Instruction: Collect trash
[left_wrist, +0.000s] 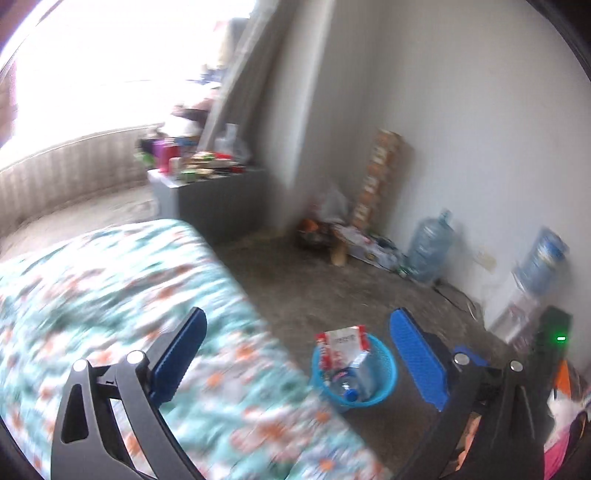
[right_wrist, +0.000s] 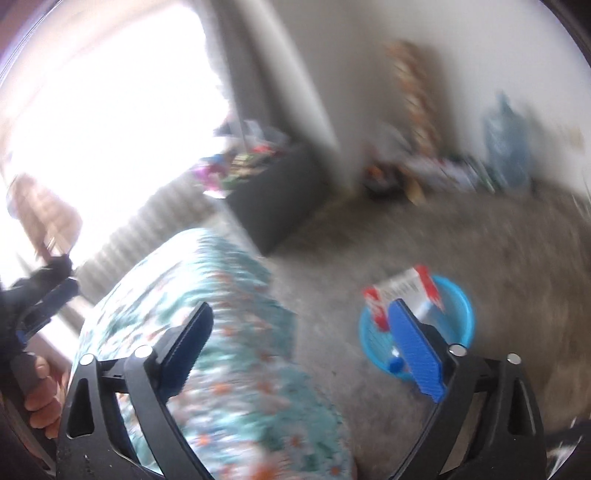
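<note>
Both grippers are up above the bed (left_wrist: 110, 280) and carry nothing. The left gripper (left_wrist: 295, 354) has its jaws spread wide, and so does the right gripper (right_wrist: 301, 339); nothing lies between either pair. Judging by that and by the motion blur in both views, they are travelling between pickups, not working on anything.

The blue basket (left_wrist: 388, 373) stands on the grey carpet (left_wrist: 332, 288), just right of the bed's near corner, probably so that trash taken from the bed can be dropped in without a long reach. In the left wrist view it sits between the 2 blue pads, below and in front of them. In the right wrist view the right pad hides part of its near rim.

The basket already holds trash. A red and white carton (left_wrist: 341, 341) leans upright against the far rim and sticks out above it. A clear plastic bottle (left_wrist: 349, 387) with a blue cap lies lower down, cap toward the camera, and some pale wrapping shows beside it.

The floral bedcover is too blurred to tell whether any trash is left on it. Far off, against the wall, stand 2 large water jugs (left_wrist: 430, 247), a tall cardboard box (left_wrist: 380, 177) and loose clutter around them. A low grey cabinet (left_wrist: 221, 195) near the window is crowded with small items.
</note>
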